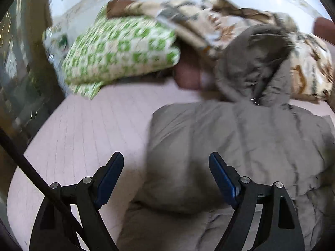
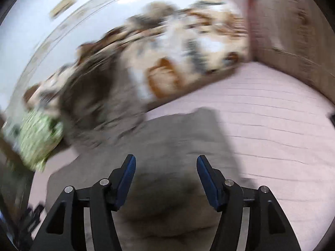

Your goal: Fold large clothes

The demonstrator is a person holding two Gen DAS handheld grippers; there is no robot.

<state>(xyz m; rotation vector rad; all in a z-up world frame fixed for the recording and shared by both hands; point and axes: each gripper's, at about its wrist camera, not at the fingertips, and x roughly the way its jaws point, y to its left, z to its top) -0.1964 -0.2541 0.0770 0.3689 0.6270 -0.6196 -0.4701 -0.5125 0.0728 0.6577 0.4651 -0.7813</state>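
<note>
both grippers stand apart and grip nothing: the left gripper (image 1: pixel 166 160) and right gripper (image 2: pixel 166 163) hover over a grey hooded puffer jacket (image 1: pixel 240 138). it lies flat on the pink bed (image 1: pixel 88 125), near a green-patterned pillow (image 1: pixel 119 48).

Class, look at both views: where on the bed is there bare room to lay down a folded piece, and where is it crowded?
Bare pink sheet lies left of the grey coat, below the green pillow. More bare sheet lies right of the coat, toward the brown headboard. The far side is crowded with the pillow and patterned blanket.
</note>
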